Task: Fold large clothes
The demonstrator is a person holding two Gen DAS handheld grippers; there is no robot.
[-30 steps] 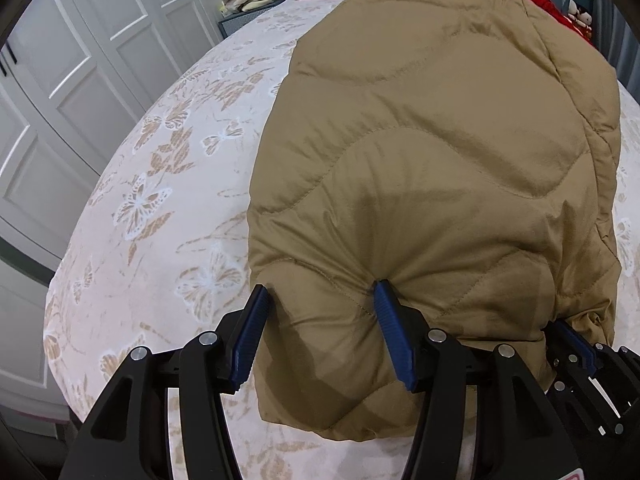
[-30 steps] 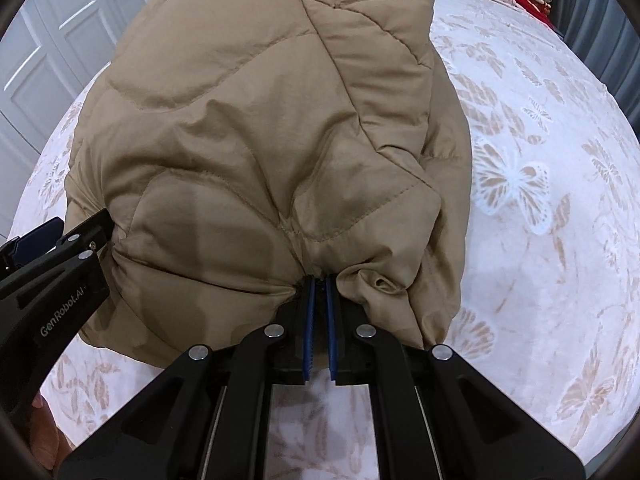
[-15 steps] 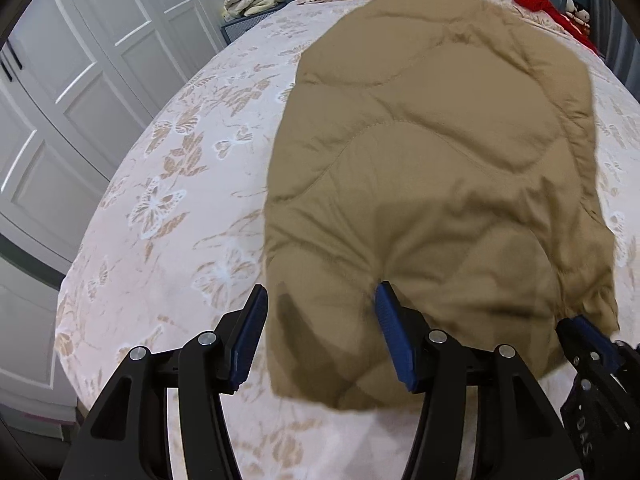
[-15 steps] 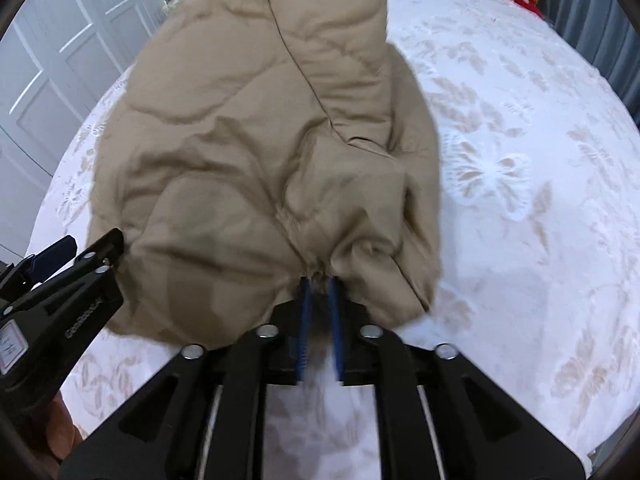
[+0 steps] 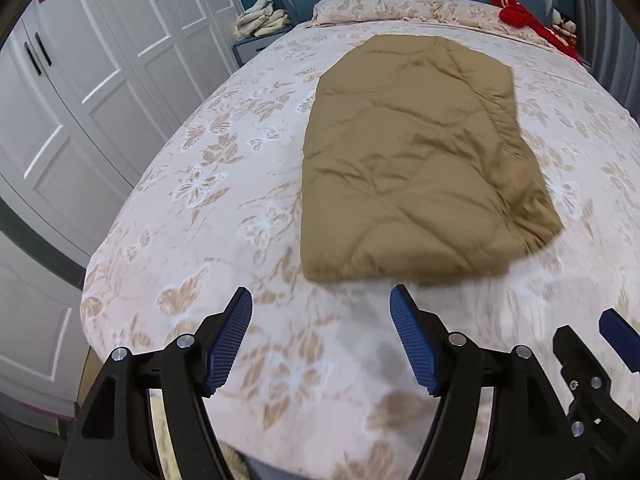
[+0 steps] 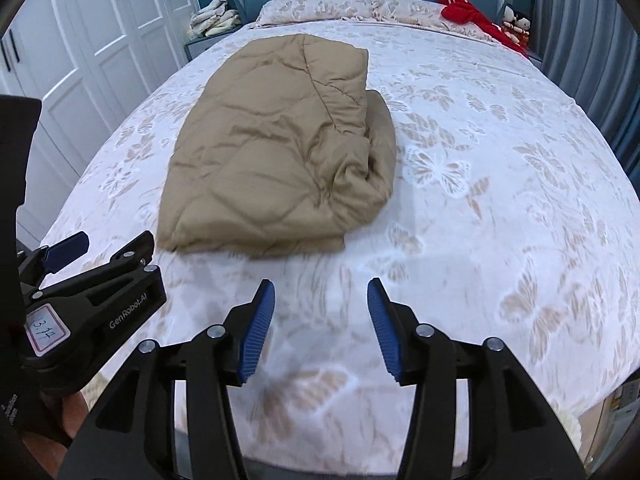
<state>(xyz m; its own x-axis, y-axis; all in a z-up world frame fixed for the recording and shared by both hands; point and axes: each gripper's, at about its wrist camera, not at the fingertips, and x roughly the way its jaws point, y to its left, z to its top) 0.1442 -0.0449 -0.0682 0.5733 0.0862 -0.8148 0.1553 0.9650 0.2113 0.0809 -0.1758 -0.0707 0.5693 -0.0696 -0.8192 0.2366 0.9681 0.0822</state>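
Bed point(image 5: 200, 184) | folded tan jacket point(image 5: 412, 168) lies ahead, apart | left tool point(image 5: 320, 340) spread | right tool point(image 6: 321, 328) spread

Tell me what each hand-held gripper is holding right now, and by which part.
Nothing is held. The left hand-held gripper and the right hand-held gripper are both open over the bedspread, short of the folded tan quilted jacket.

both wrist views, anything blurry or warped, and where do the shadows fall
Left wrist view: the near edge of the tan jacket and the bedspread below it are smeared by motion; the left claw is sharp. The fisheye bows the wardrobe doors. Right wrist view: soft blur on the bedspread by the right claw, faint shadow under the jacket's near edge; dark corners in both.
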